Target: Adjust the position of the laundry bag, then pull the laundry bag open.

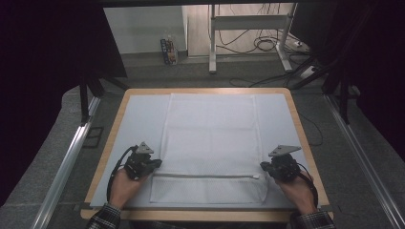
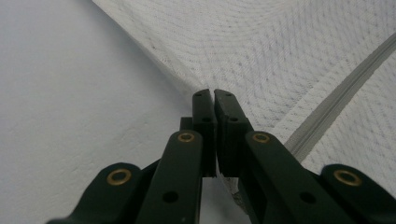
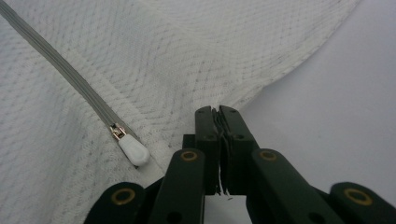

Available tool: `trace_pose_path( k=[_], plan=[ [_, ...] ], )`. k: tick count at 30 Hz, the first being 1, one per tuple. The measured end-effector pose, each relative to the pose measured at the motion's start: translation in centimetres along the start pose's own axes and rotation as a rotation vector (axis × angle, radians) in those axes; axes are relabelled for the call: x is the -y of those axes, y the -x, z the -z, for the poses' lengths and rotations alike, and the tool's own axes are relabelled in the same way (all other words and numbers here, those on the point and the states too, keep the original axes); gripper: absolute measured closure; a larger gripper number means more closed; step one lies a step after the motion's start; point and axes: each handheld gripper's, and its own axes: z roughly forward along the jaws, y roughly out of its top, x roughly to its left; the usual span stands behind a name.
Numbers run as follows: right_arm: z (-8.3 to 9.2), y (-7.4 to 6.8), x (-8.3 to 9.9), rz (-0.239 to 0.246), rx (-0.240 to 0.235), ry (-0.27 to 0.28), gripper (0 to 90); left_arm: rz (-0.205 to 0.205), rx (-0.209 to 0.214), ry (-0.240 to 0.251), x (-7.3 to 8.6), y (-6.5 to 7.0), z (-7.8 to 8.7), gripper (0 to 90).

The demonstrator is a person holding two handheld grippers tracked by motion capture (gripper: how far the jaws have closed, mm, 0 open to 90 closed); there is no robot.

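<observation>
Left gripper [image 1: 154,163] at 9 o'clock, right gripper [image 1: 265,166] at 3 o'clock of mesh bag [image 1: 210,138]; both apparently pinch its edges; zipper [image 1: 205,176] spans between.

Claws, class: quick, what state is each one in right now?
Left claw: closed, pinching the left edge of the white mesh bag.
Right claw: closed, pinching the bag's right edge, beside the zipper pull.

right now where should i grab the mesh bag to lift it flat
Take the mesh bag at its two side edges near the zipper, one claw from each outer side. It lies flat and limp, so only thin edges give a pinch. The left claw and right claw sit there, shut on the fabric.
</observation>
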Motion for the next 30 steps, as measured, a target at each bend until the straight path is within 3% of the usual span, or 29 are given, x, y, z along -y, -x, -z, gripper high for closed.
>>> trace_pose_path(
  k=[3,8,15,18,23,30],
  plan=[
    [0.1,0.2,0.0,0.001,0.024,0.019,71.3,-0.002,-0.036,0.007,0.1,-0.1,0.0,74.9],
    [0.1,0.7,0.1,-0.008,0.068,0.064,41.2,0.01,-0.029,0.062,0.3,-0.2,0.4,53.1],
    [-0.3,1.1,0.1,-0.027,0.042,0.118,13.7,0.022,-0.031,0.1,0.9,0.5,0.7,23.9],
    [-0.7,1.0,0.1,-0.023,0.028,0.123,7.8,0.032,-0.057,0.089,0.8,0.9,0.7,8.9],
    [-1.0,0.9,0.1,-0.022,0.004,0.127,0.0,0.023,-0.042,0.084,0.9,0.9,0.5,6.3],
    [-1.0,1.0,0.1,-0.043,-0.014,0.123,0.0,0.015,-0.036,0.085,1.0,0.7,0.5,6.5]
  ],
)
